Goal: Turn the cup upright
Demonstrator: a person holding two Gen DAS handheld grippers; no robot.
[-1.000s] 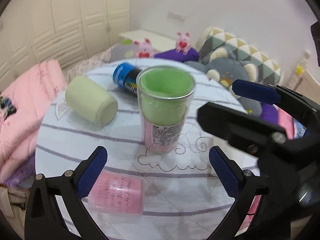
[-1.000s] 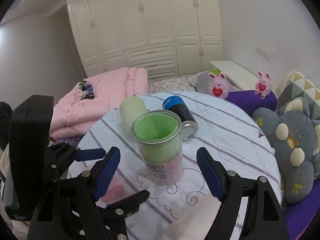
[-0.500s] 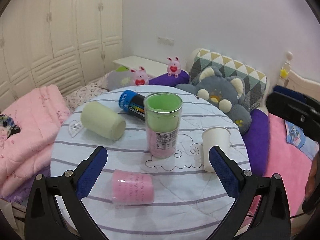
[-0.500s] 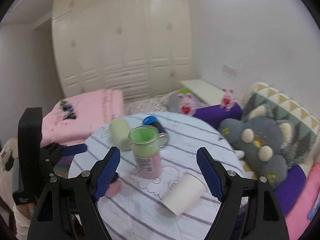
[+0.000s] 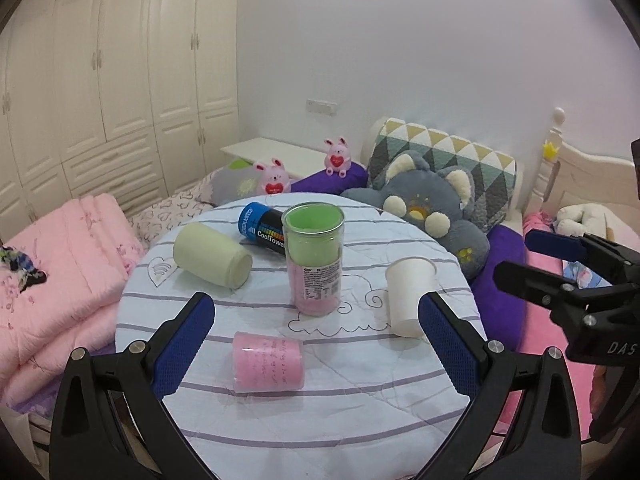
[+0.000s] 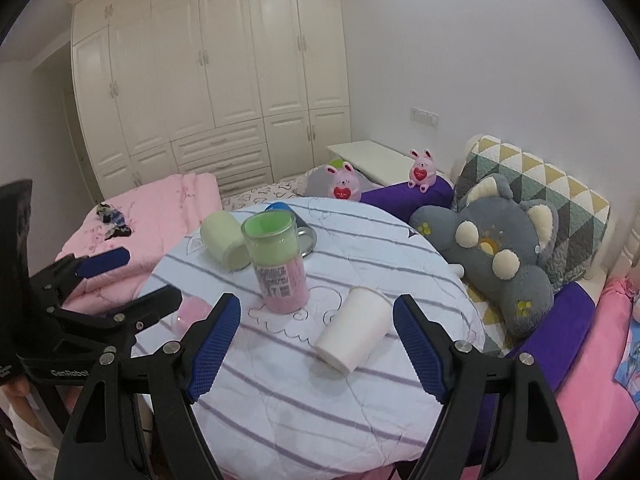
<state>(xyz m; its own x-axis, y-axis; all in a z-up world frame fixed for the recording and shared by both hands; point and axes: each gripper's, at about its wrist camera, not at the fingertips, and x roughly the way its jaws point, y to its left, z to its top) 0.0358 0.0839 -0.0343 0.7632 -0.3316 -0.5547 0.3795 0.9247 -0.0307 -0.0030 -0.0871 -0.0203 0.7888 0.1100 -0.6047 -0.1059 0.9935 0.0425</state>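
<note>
The white cup [image 6: 354, 328] is seen lying on its side on the worktop [image 6: 360, 248], untouched. Both the right tool [image 6: 316, 346] and the left tool [image 5: 316, 344] are held wide (nothing gripped). An approach is judged next: the cup's wall must be straddled.

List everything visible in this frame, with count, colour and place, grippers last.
Clear tumbler: 1, green over pink inside, upright, table centre.
White paper cup: 1, on its side, right of the tumbler.
Pink cup: 1, on its side, near edge.
Pale green cup: 1, on its side, left of the tumbler.
Blue can: 1, lying behind the tumbler.
Round table: 1, white with purple stripes.
Grey plush: 1, right of the table.
Pink bunnies: 2, behind the table.
Left gripper: open, empty.
Right gripper: open, empty.
</note>
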